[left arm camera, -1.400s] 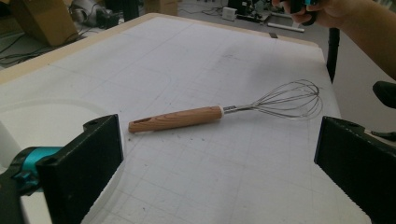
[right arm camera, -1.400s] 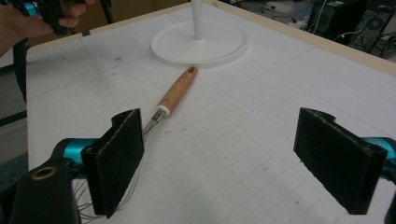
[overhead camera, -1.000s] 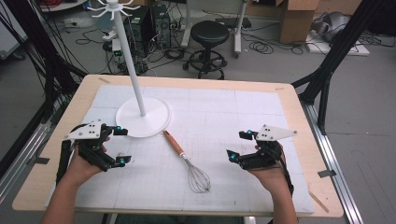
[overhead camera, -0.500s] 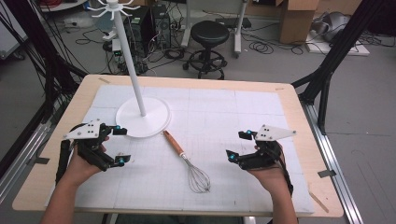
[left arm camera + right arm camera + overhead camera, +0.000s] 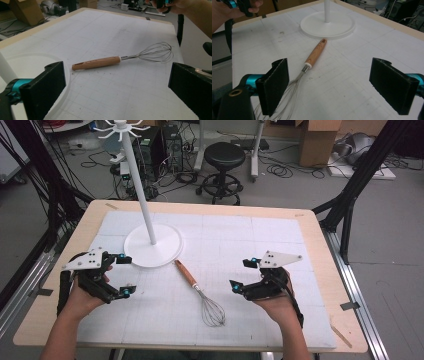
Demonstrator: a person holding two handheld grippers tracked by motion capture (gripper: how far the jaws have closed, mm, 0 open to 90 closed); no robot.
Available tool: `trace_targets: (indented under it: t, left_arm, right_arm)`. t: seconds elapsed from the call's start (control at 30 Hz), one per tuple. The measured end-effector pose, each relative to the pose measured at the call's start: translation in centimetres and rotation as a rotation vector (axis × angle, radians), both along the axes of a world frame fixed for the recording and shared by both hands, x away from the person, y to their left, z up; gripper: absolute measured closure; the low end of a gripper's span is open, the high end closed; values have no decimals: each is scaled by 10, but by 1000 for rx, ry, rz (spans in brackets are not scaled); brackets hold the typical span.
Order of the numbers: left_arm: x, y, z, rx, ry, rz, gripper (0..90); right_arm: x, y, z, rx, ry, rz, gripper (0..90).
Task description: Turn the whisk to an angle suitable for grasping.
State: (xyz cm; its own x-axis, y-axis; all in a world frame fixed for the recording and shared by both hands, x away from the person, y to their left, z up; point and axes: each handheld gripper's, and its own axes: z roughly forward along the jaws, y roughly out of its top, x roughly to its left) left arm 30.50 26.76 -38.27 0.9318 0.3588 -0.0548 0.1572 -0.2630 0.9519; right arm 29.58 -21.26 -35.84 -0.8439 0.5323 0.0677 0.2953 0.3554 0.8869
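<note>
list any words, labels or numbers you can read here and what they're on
None can be read.
Whisk: plain wooden handle, no brand shown.
White stand: blank.
Mat: faint grid lines, no numbers.
Cardboard boxes: no markings legible.
Left gripper, right gripper: no labels.

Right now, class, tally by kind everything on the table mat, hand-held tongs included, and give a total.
Whisk: 1
White stand: 1
Tongs: 2, left tongs and right tongs, both open, holding nothing
Total: 4

No text, label, brand, number or sign can be read anywhere.
</note>
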Motion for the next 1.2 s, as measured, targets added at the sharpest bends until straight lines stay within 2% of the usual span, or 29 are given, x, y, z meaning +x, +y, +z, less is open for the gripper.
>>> trace_targets:
  t: [0.23, 0.27, 0.33, 0.47, 0.8, 1.03, 1.2]
  left_arm:
    - [-1, 5, 3, 1, -11, 9, 17]
    - [-1, 5, 3, 1, -11, 9, 17]
    - [-2, 7, 4, -5, -14, 12, 17]
    - [-2, 7, 4, -6, -12, 11, 17]
    - [-1, 8, 4, -6, -14, 11, 17]
    - [-1, 8, 4, -7, -15, 7, 17]
    - [-1, 7, 4, -7, -15, 11, 17]
  right_arm:
    - [18, 32, 4, -52, 37, 41, 150]
    - [18, 32, 4, -52, 37, 41, 150]
    - [26, 46, 4, -84, 54, 52, 151]
    - [34, 61, 4, -111, 68, 69, 151]
    - [46, 85, -3, -174, 116, 68, 157]
    - [53, 101, -13, -229, 146, 78, 159]
    - [56, 108, -17, -238, 155, 78, 163]
